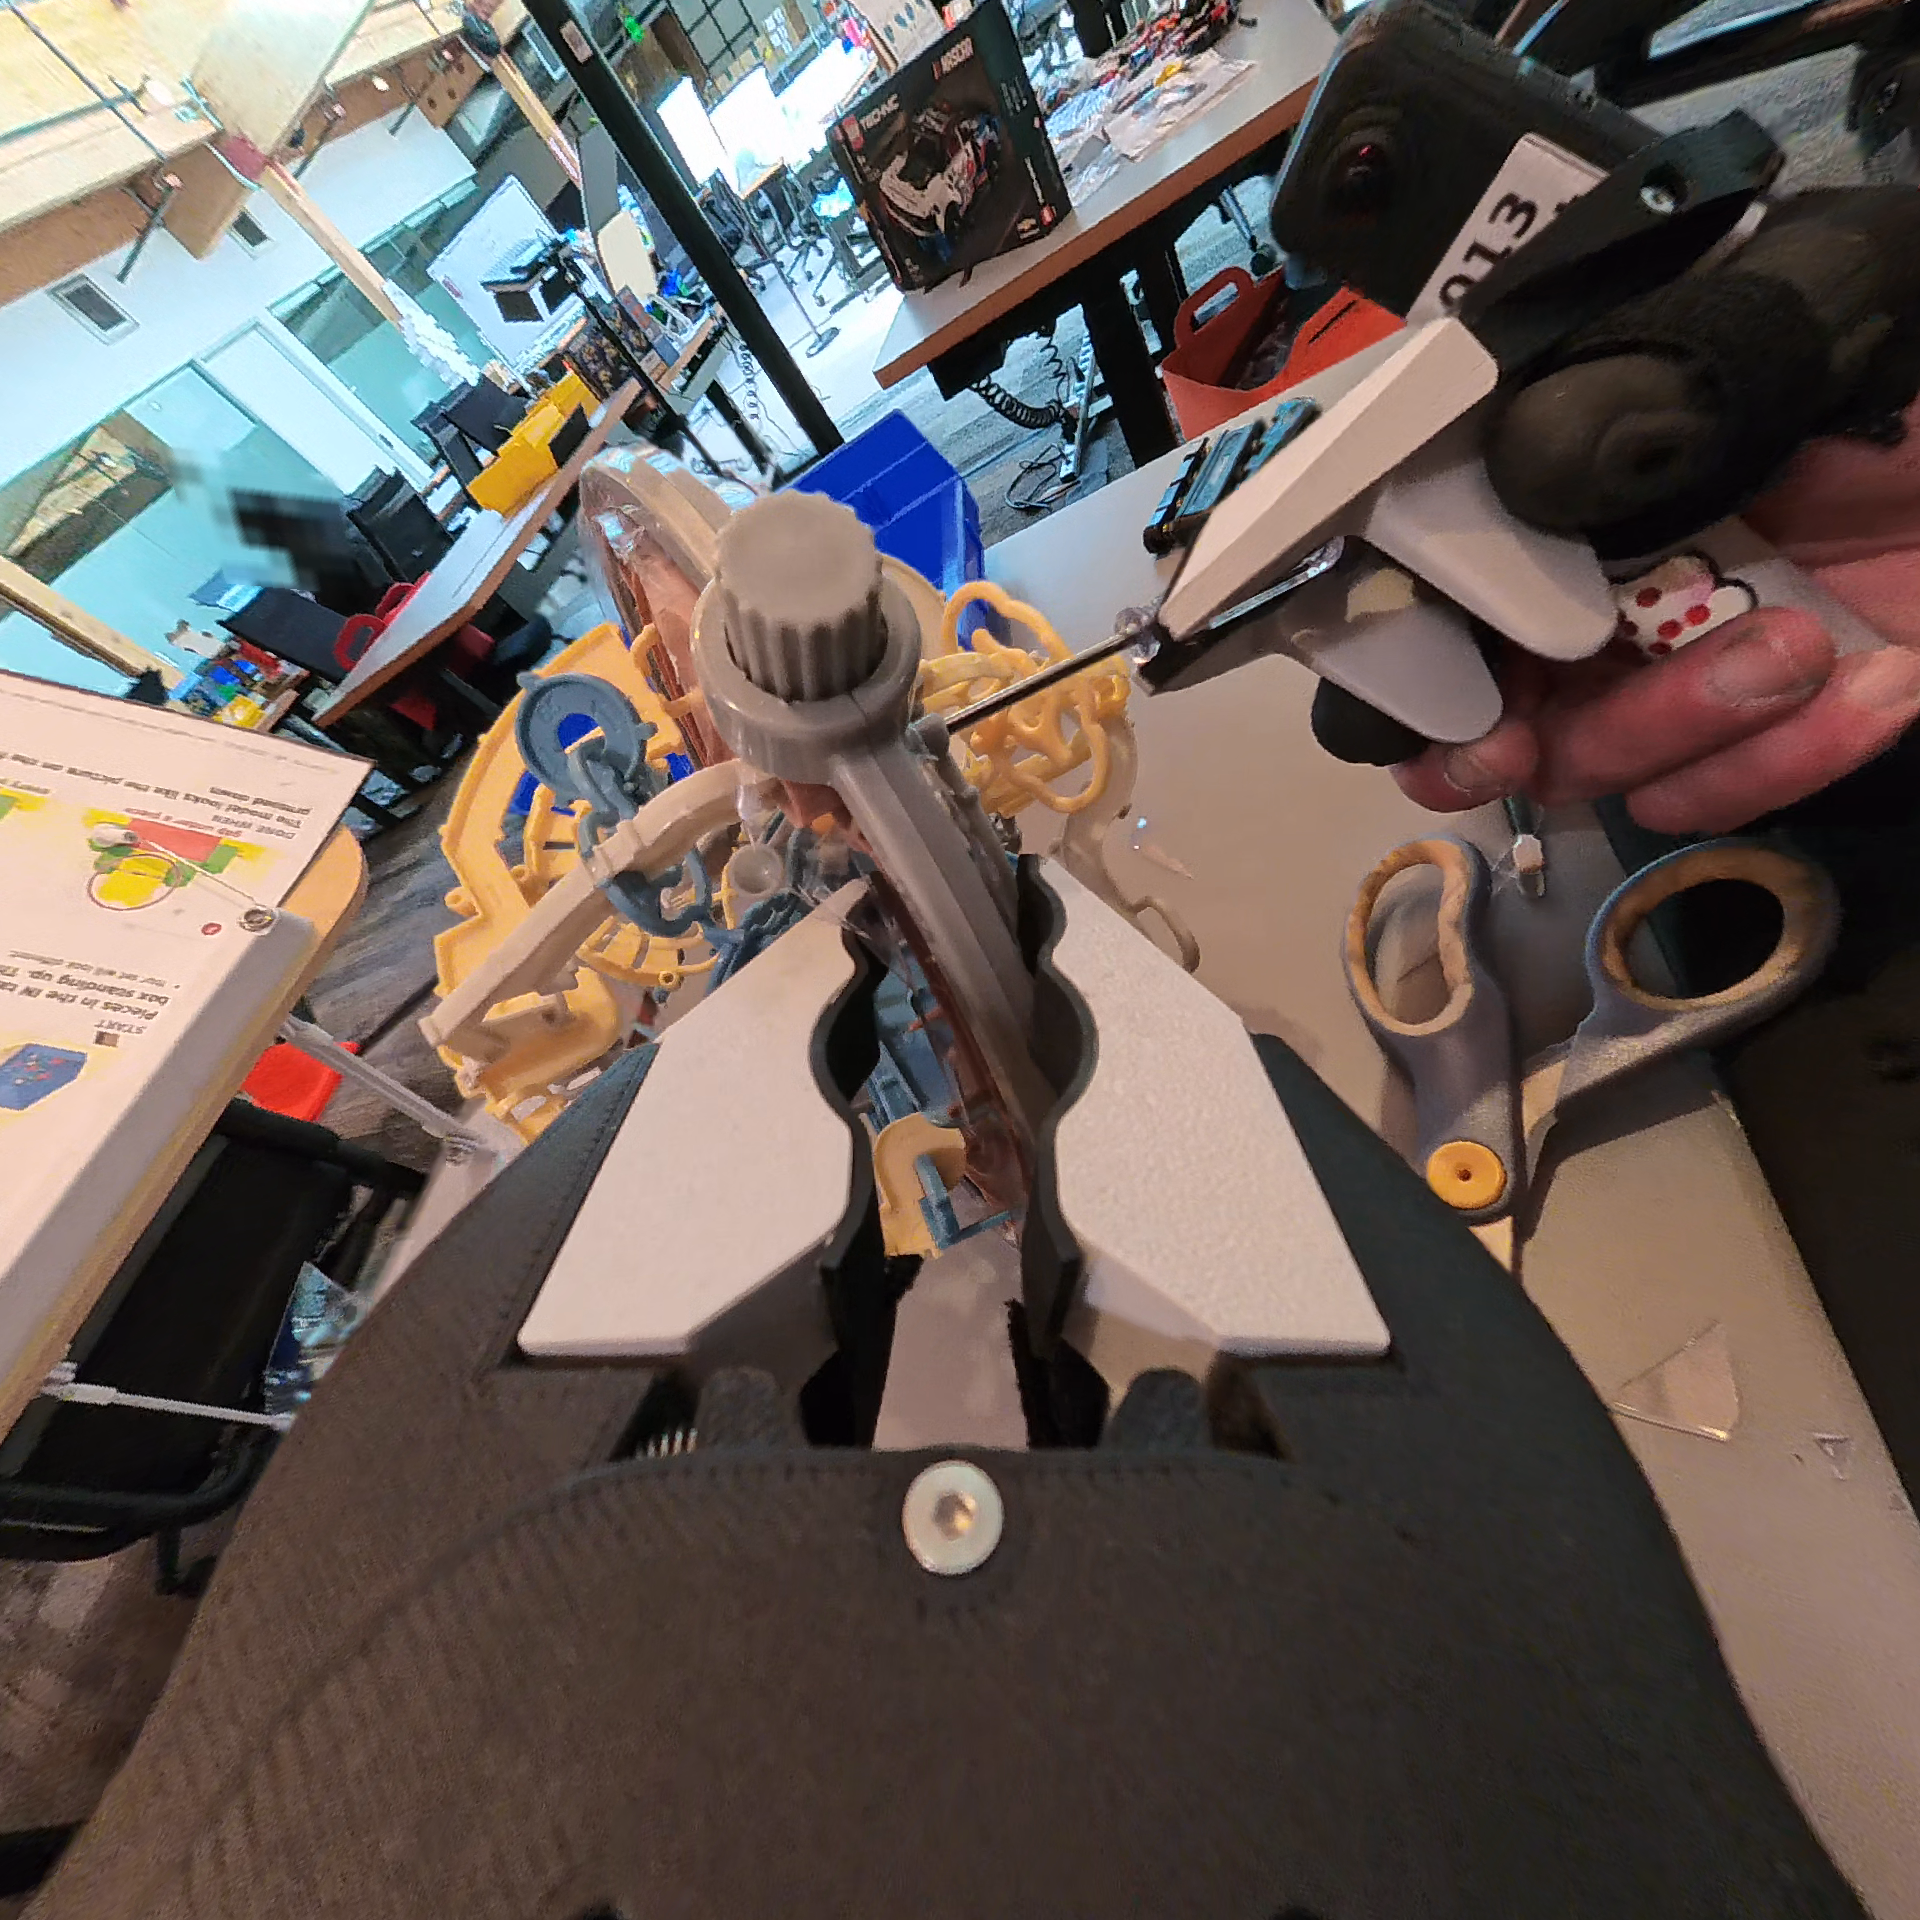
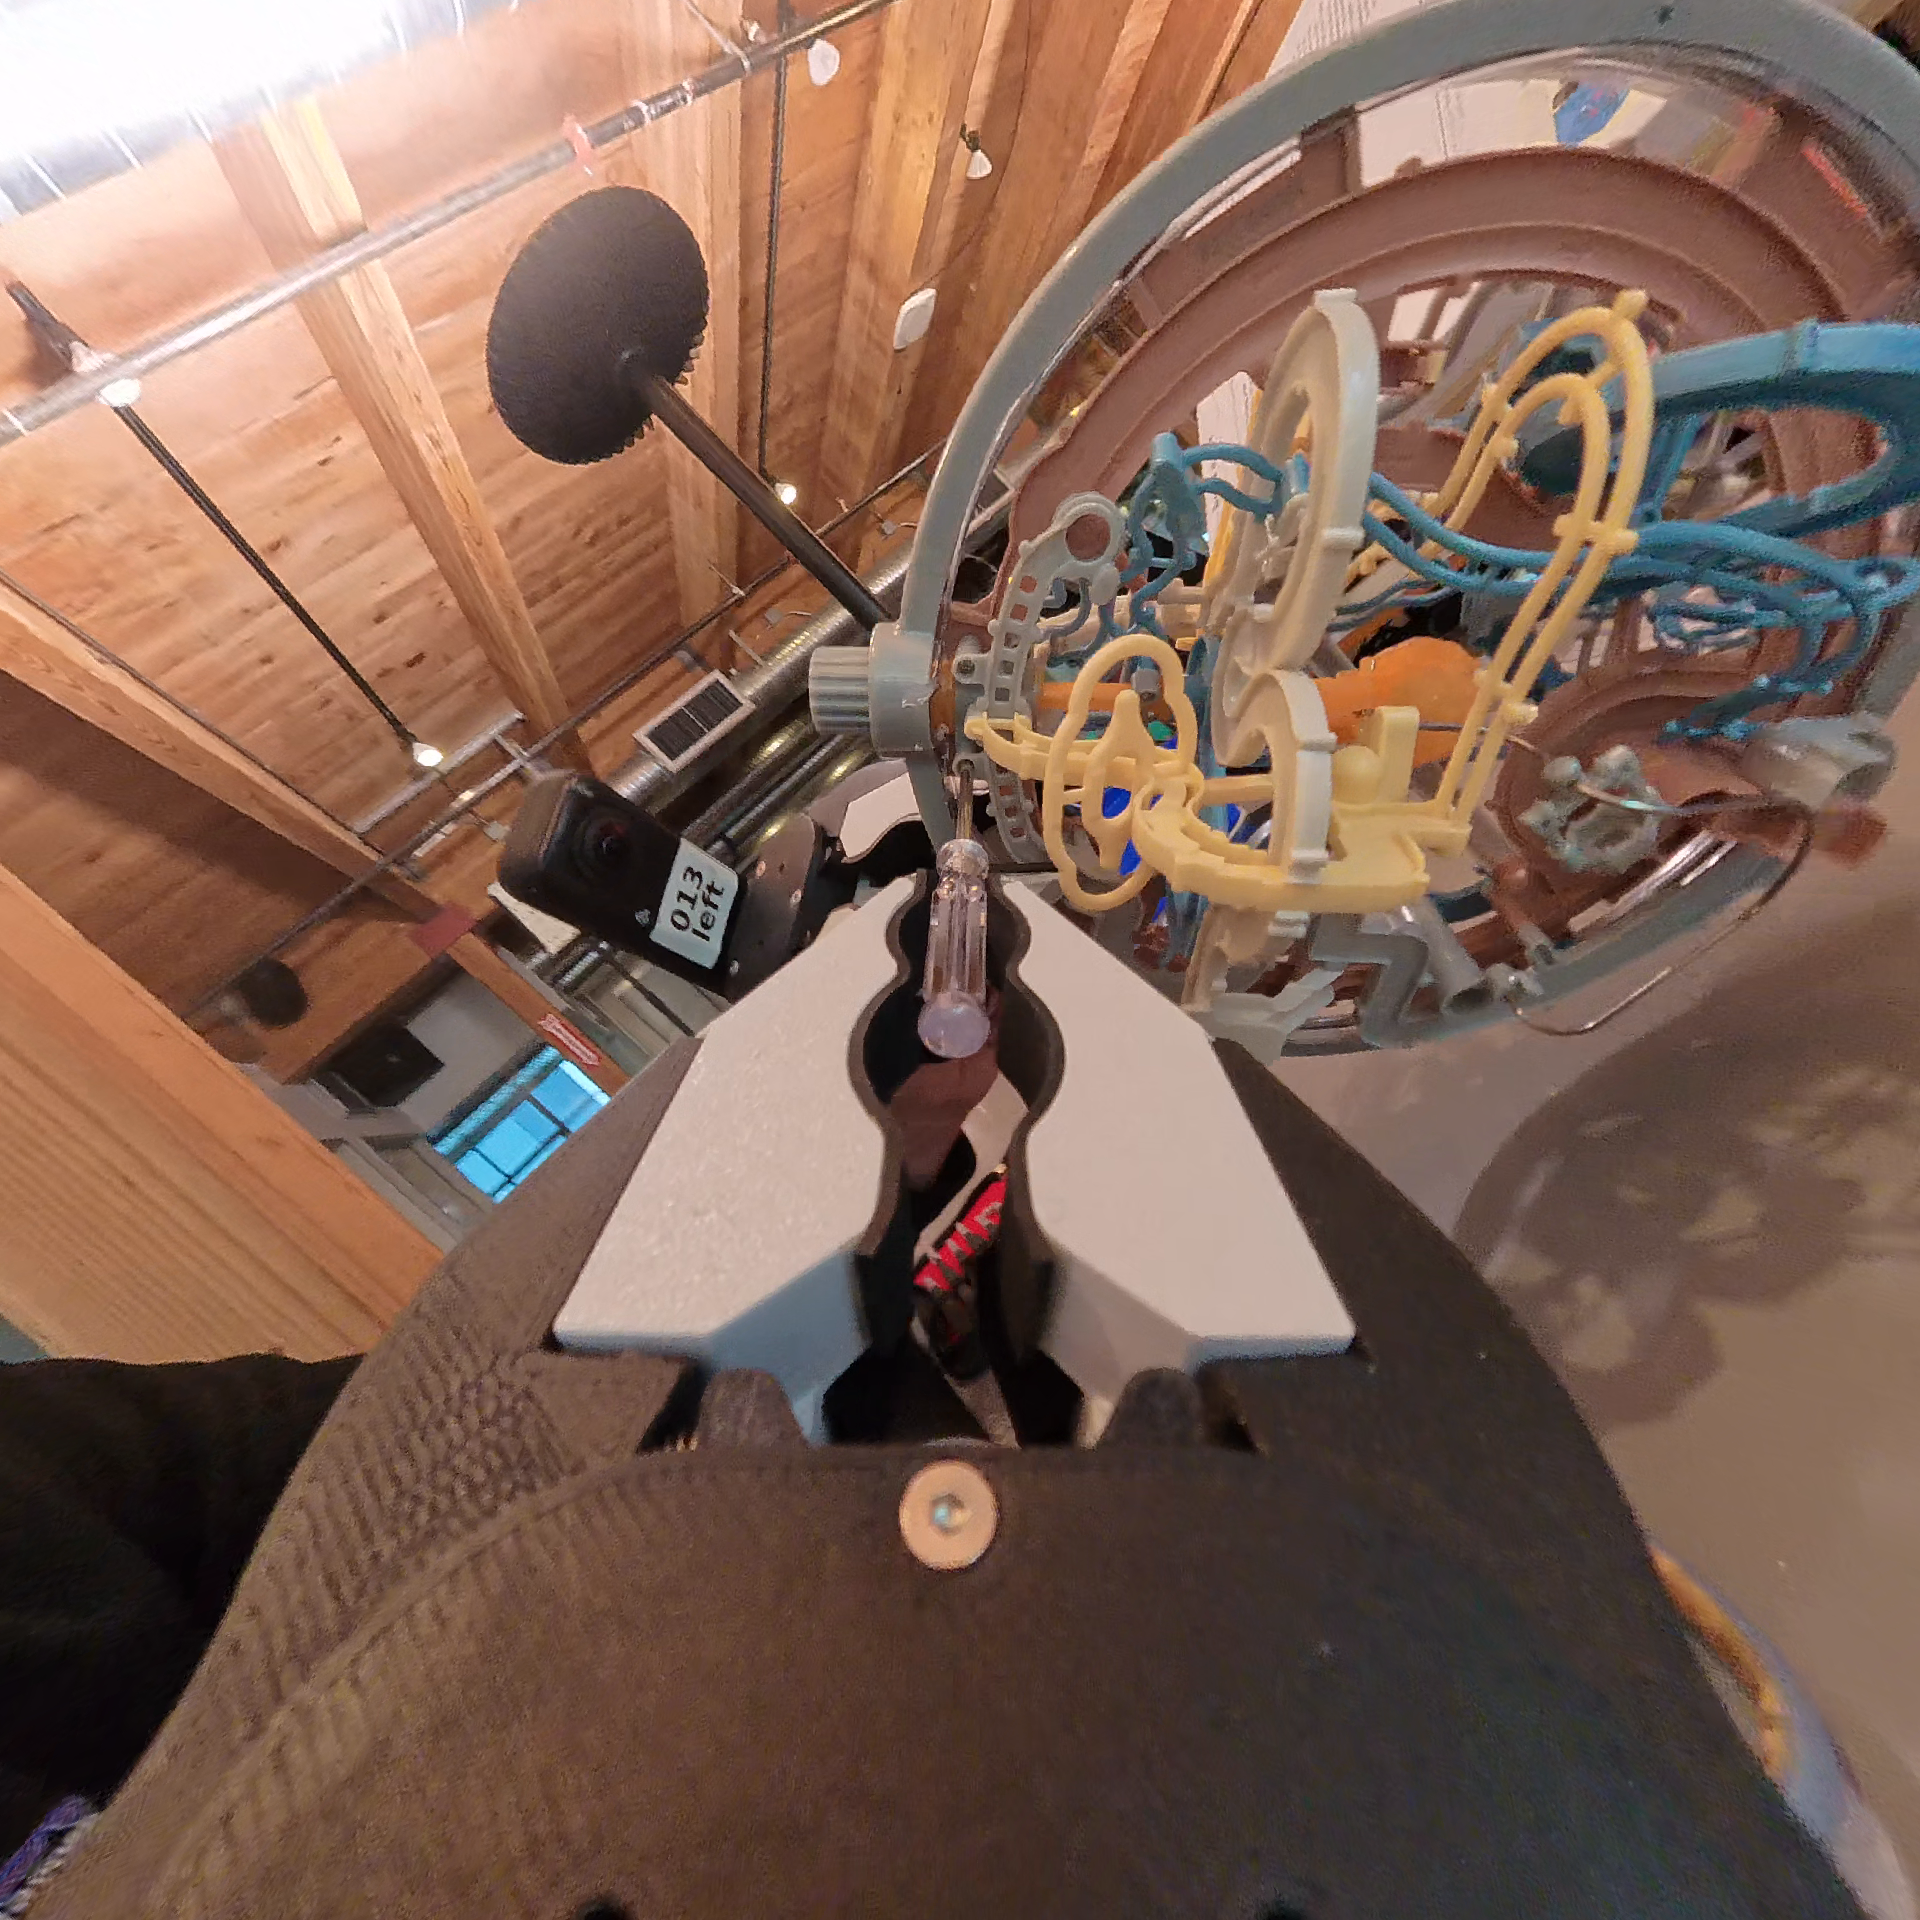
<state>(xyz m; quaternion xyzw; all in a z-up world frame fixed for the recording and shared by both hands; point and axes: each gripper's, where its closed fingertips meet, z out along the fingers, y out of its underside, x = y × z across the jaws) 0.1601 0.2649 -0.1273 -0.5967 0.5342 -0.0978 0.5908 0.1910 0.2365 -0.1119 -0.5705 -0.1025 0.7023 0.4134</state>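
My left gripper (image 1: 940, 935) is shut on the grey rim (image 1: 935, 883) of a clear maze ball toy (image 1: 582, 862) with yellow, blue and brown tracks inside, and holds it on edge. A grey ribbed knob (image 1: 795, 582) sits on the rim just beyond my fingers. My right gripper (image 2: 961, 914) is shut on a small screwdriver (image 2: 956, 956) with a clear handle. Its metal tip touches the rim just below the knob (image 2: 836, 698) of the maze ball (image 2: 1351, 623). The right gripper (image 1: 1153, 644), held by a hand, also shows in the left wrist view with the screwdriver shaft (image 1: 1039, 686).
Grey-and-yellow scissors (image 1: 1507, 1039) lie on the white table (image 1: 1247, 831) at right. A printed instruction sheet (image 1: 156, 883) stands at left. A blue bin (image 1: 894, 488), an orange bag (image 1: 1247, 343) and a black box (image 1: 956, 187) on another table lie beyond.
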